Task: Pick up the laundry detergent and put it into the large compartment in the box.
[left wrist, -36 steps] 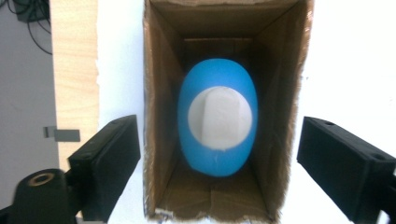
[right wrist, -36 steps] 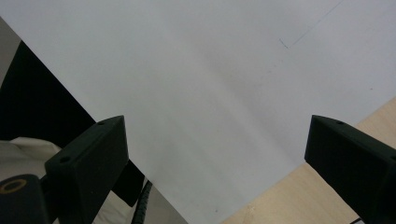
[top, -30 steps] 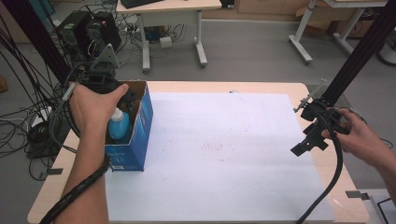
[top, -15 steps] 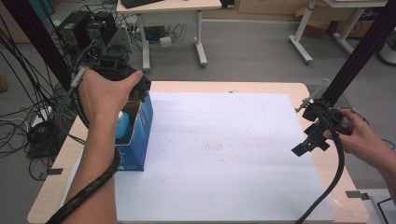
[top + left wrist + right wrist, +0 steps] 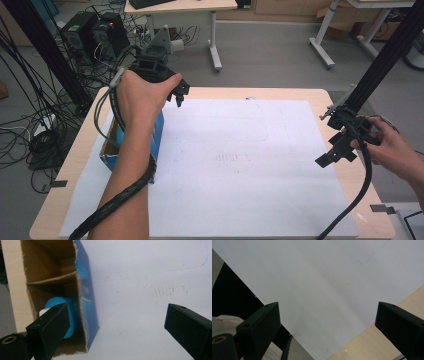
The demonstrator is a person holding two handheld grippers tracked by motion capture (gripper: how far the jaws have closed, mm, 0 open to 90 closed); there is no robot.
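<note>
A blue cardboard box [image 5: 158, 136] stands open-topped on the table's left side, with a blue bottle [image 5: 119, 135] lying inside it. My left gripper [image 5: 180, 96] hovers above the box's far right corner. Its jaws have just been opening and stand wide with nothing between them. In the left gripper view the gripper [image 5: 117, 325] looks down on the box [image 5: 86, 297], and the bottle [image 5: 58, 305] with its white cap [image 5: 43, 312] rests on the box floor. My right gripper [image 5: 332, 155] hangs open and empty over the table's right edge, also seen as the gripper [image 5: 327, 322] above the sheet.
A large white paper sheet [image 5: 240, 170] covers most of the wooden table [image 5: 65, 190]. A black frame post [image 5: 385, 60] rises at the right behind my right hand. Cables and computers [image 5: 95, 35] crowd the floor beyond the far left corner.
My left hand has lifted out of the box and moved right and toward the far edge, jaws spreading. The bottle stays in the box. The right gripper has not moved.
</note>
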